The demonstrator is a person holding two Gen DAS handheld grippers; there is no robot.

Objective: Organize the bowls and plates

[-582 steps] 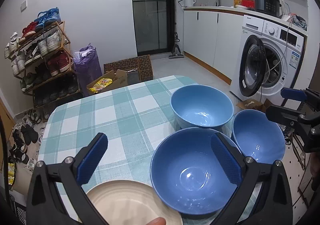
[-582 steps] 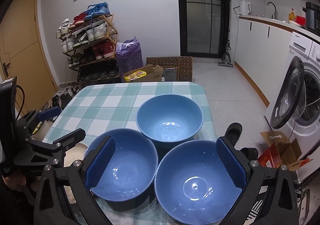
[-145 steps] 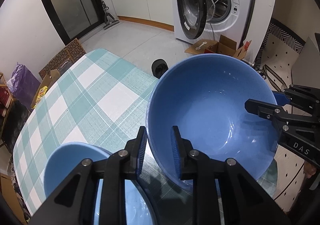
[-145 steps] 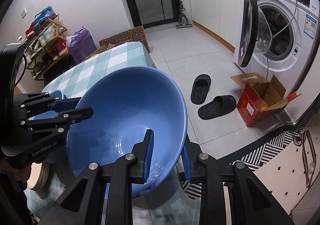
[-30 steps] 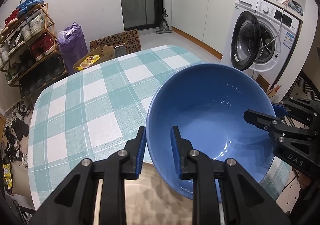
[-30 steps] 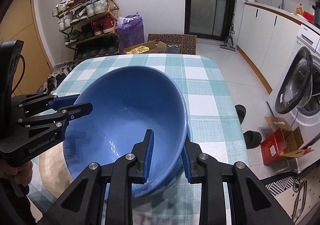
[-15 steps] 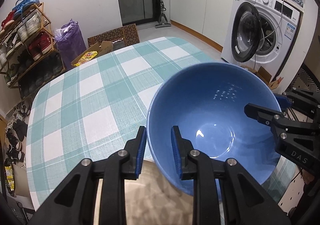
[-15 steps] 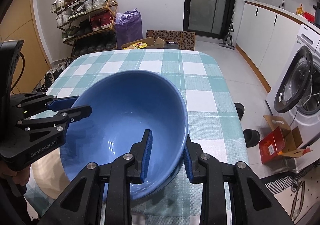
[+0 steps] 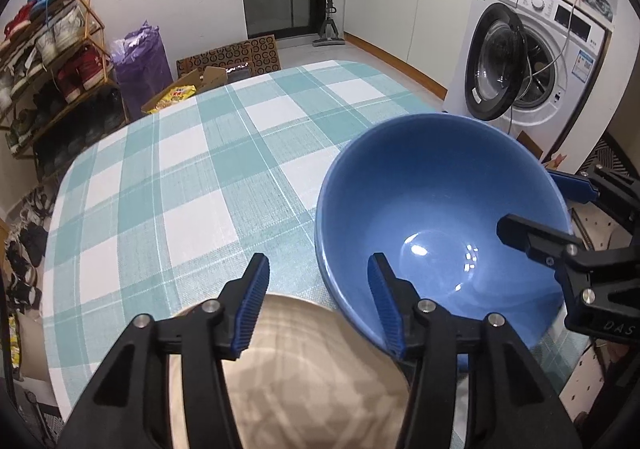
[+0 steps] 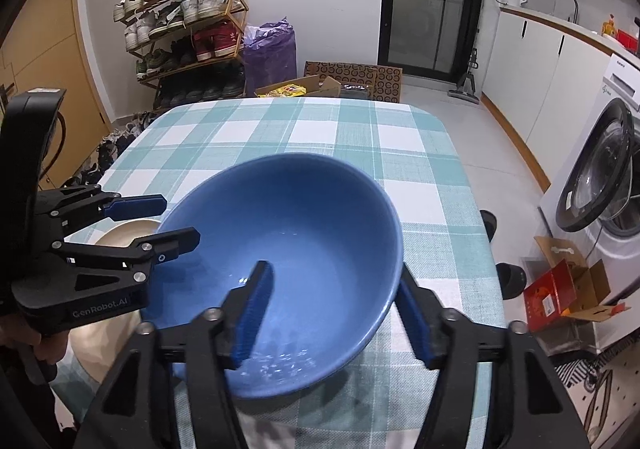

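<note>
The blue bowl (image 9: 436, 209) sits mouth-up on the checked tablecloth (image 9: 180, 169), filling the right half of the left wrist view and the centre of the right wrist view. It is round, with no long axis, and its rim looks roughly level. Whether other bowls lie nested under it cannot be told.

The left gripper (image 9: 318, 301) straddles the bowl's near-left rim; its jaws are opening, one pad inside the bowl and one outside, neither pressing the wall. The right gripper (image 10: 336, 313) straddles the opposite rim, its jaws also opening and clear of the wall, so the bowl is released on both sides.

A beige plate (image 9: 312, 369) lies at the bottom of the left wrist view, just beside the bowl; whether they touch is unclear. In the right wrist view the bowl stands near the table's lower-right edge, with wide bare cloth toward the upper part of the frame.

Off the table, a washing machine (image 9: 532, 61) with its door open stands at the right, a shoe rack (image 10: 188, 29) at the upper left, and a purple bag (image 10: 270, 49) with cardboard boxes (image 10: 344, 83) beyond the far edge.
</note>
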